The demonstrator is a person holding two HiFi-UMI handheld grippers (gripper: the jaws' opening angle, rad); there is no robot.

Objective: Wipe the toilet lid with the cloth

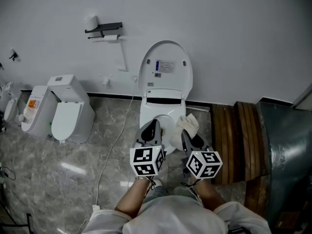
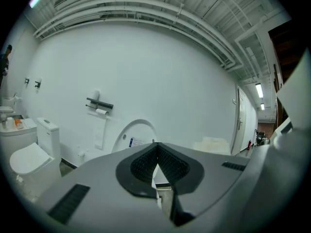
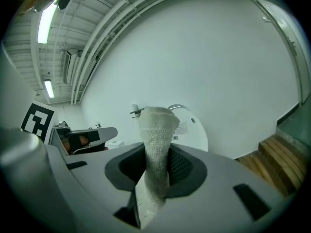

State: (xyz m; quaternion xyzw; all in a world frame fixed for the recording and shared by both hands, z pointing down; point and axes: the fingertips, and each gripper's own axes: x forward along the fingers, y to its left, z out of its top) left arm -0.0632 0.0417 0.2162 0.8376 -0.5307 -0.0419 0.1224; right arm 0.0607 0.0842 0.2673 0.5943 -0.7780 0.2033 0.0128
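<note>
nearest, the left tongs (image 1: 152, 126) are clenched on nothing; in the left gripper view their ribbed pads (image 2: 171, 163) meet with no thing between them. just to their right, the right tongs (image 1: 186, 136) are grasping the cloth (image 3: 156, 130), a white towelling rag. it is pinched between the pads so that a rolled fold stands up past the tips and a loose tail hangs below them.

the cloth looks light, soft and limp. it will likely bunch and flop rather than hold a flat face, so the fold sticking out ahead of the tips is the part to press on the work. the hold looks deep enough in the pads to be secure, and its nap should drag rather than slip on plastic.

under the tips of both tongs lies the open toilet bowl (image 1: 157, 112). ahead of them and higher, well apart from the cloth, the toilet lid (image 1: 165, 57) stands upright against the white wall (image 1: 234, 38), with a printed label (image 1: 165, 66) on its inner face. it looks hard, smooth and glossy; being hinged, it may rock unless pushed towards the wall.

far off to the left of the left tongs is a second toilet (image 1: 68, 118). past it, a paper holder (image 1: 103, 30) is on the wall. wooden steps (image 1: 239, 140) lie to the right of the right tongs.
</note>
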